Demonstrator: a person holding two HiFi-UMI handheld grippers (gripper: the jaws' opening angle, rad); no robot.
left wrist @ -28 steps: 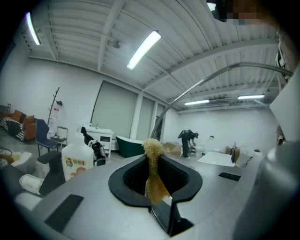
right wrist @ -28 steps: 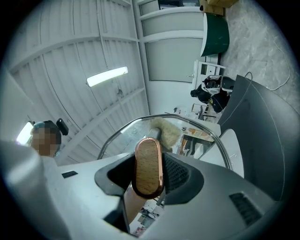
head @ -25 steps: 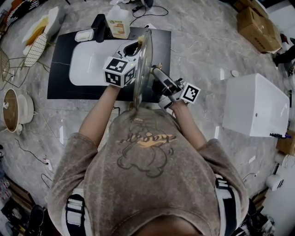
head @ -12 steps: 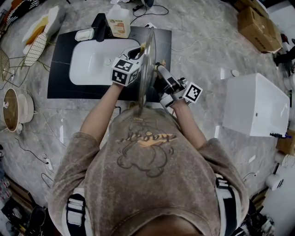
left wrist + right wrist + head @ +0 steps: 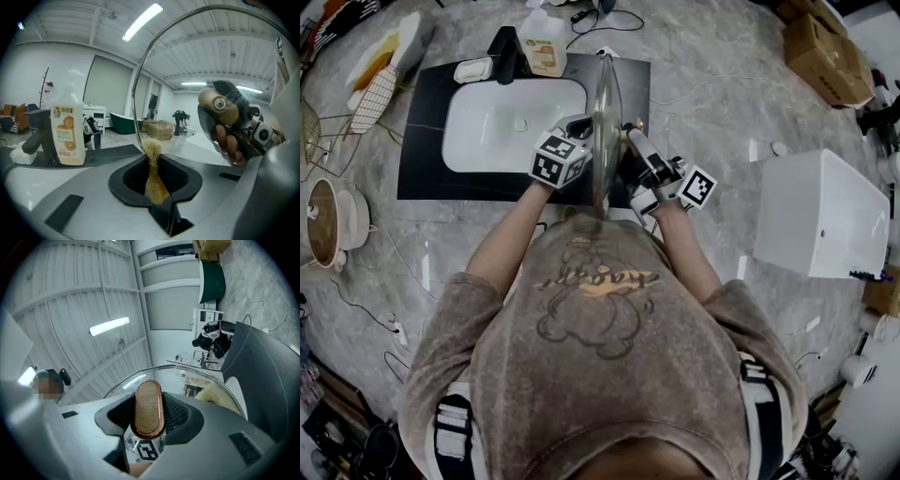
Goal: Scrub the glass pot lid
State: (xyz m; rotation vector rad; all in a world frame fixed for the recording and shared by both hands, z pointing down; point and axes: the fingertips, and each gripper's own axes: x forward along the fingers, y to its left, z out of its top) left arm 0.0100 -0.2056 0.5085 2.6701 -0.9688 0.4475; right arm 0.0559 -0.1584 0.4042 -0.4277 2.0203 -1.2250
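- Above the near right corner of the sink (image 5: 487,131), the glass pot lid (image 5: 602,122) is held off the counter between the two tools. It stands on edge, and its plane runs straight away from the person.
- Right gripper (image 5: 628,148): jaws partly closed and clamped on the lid's knob (image 5: 147,408), an oval of wood with a copper-coloured rim. The oval's long axis lies along the jaws. This tool points somewhat upward and alone carries the lid.
- Left gripper (image 5: 578,127): jaws closed on a tuft of yellow fibrous scrubber (image 5: 153,173), which sticks out past the jaw tips.
- Governing relation: the lid lies immediately to the right of the left gripper, with its underside turned toward that tool. The knob is on the far face, seen through the glass.
- In the left gripper view the scrubber's tip sits at the lower part of the metal rim and appears to touch it. Firm contact cannot be confirmed.
- The glass rises above and to the right of the scrubber tip, so the unscrubbed area lies upward from that tool.
- Assessment: the left hand is the working hand and is nearer the face to be cleaned. Strokes should run within the lid's plane.
- Risk: sideways pressure on the glass could pivot the lid about the knob.
- A soap bottle (image 5: 68,133) stands beyond the sink, well apart from both tools.
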